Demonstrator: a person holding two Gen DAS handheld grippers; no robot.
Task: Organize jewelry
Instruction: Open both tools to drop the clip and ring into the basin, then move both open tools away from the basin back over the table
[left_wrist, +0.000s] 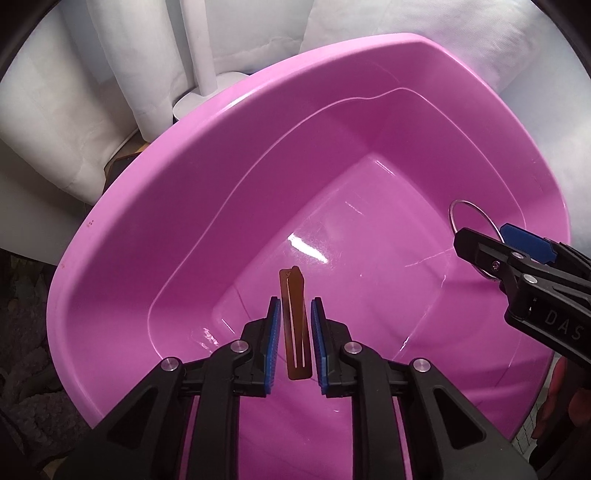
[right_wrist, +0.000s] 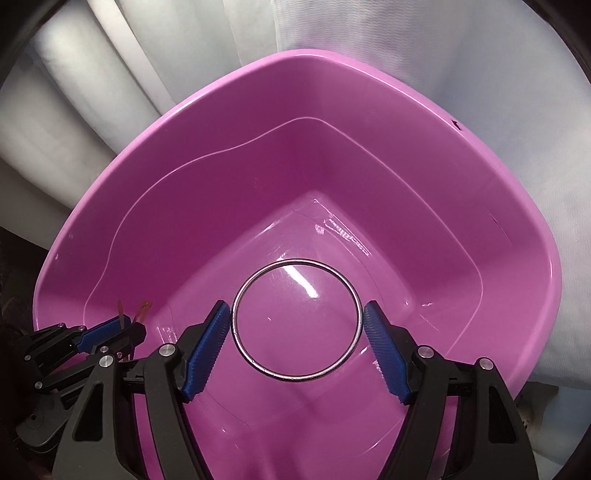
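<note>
A pink plastic basin (left_wrist: 184, 122) fills both views, and both grippers point down into it. In the left wrist view my left gripper (left_wrist: 295, 301) stands slightly open around a flat brown hair clip (left_wrist: 295, 332). The clip hangs lengthwise between the blue pads, with a thin gap showing on its right side. My right gripper (right_wrist: 297, 306) is shut on a thin silver bangle (right_wrist: 295, 376), a pad pressing on each side of the ring above the basin floor. The right gripper (left_wrist: 484, 236) and bangle (left_wrist: 452, 210) also show at the right of the left wrist view. The left gripper (right_wrist: 133, 322) and clip (right_wrist: 144, 306) sit at the lower left of the right wrist view.
White cloth (right_wrist: 406, 37) hangs in folds behind the basin (right_wrist: 517, 221). A white stand base (left_wrist: 207, 96) sits just past the basin's far rim. Dark textured ground (left_wrist: 22, 332) lies to the left of the basin.
</note>
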